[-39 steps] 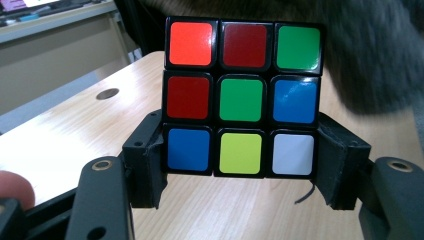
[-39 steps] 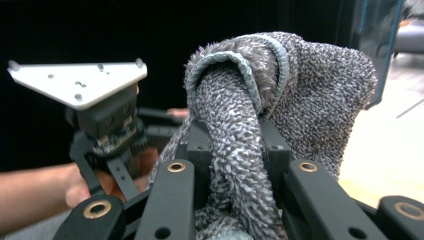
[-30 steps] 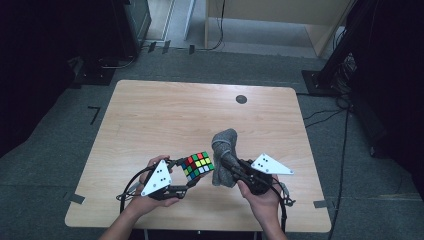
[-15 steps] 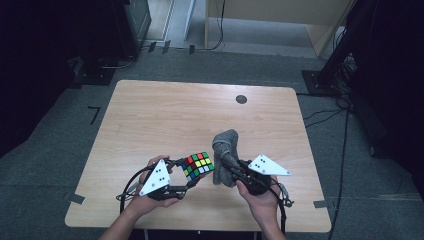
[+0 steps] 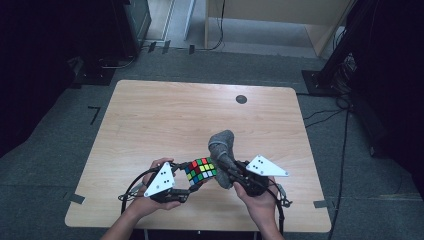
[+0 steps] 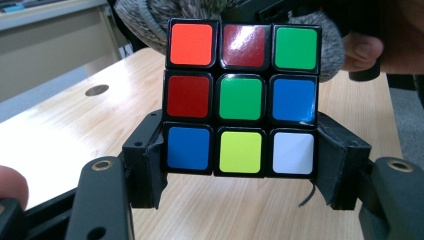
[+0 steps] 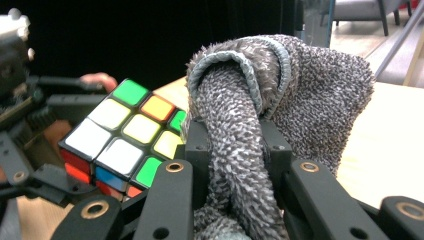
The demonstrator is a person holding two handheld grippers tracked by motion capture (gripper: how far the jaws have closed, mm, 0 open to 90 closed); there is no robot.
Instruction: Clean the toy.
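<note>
My left tongs are clamped on the puzzle cube, pads squeezing its bottom row from both sides. My right tongs pinch a bunched grey cloth, pressed up against the cube. Nothing has shifted over the last second: cube, cloth and both hands sit where they were, so I judge the wiping is paused mid-contact rather than finished. From above, the cube hangs just over the near edge of the table, my forearms angling in toward each other, hands low and level.
</note>
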